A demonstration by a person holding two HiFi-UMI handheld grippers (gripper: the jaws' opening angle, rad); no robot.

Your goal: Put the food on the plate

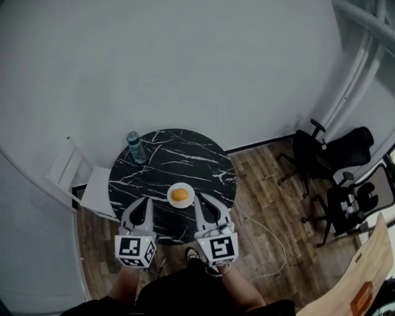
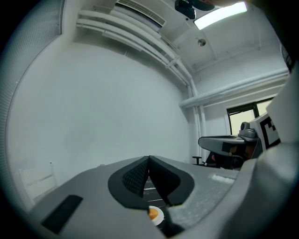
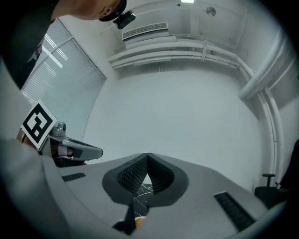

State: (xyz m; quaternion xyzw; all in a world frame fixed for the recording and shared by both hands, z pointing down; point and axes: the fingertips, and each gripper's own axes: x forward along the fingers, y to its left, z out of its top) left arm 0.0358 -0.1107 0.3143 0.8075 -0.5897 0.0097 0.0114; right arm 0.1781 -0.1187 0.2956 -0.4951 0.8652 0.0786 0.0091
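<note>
Jaws of the L gripper [image 2: 149, 160] are clenched, pads meeting at the tips w/ nothing btwn them. R gripper [image 3: 148, 157] is the same: tips pressed together, empty. Both gripper views give that close up. Head view shows only two grey finger pairs pointing at the table, too small to judge any gap.

Food [image 1: 179, 195], a round orange item, sits on the white plate [image 1: 170, 191], on the near part of the round black marble table [image 1: 185, 151]. Head view puts the plate btwn the two grippers' tips, close to both. L gripper view catches plate + food low in frame, under the jaws. R gripper view gets only an orange sliver at the bottom edge, the rest hidden by the gripper body.

Only head view shows:
- water bottle [image 1: 135, 147] upright near the table's far-left edge
- white chair [image 1: 86, 185] just beside the table on the left
- black office chairs [image 1: 321, 157] well apart on the right
- wood floor [image 1: 259, 185] w/ a cable [image 1: 266, 237] on it
- person's forearms [image 1: 126, 281] behind the marker cubes [image 1: 136, 250]

Only the gripper views show the ceiling: a light [image 2: 219, 14] and pipes [image 2: 140, 42] along the wall. R gripper view adds window blinds [image 3: 60, 79] and an AC unit [image 3: 145, 30]. Each gripper view also has the other gripper's marker cube at its side.
</note>
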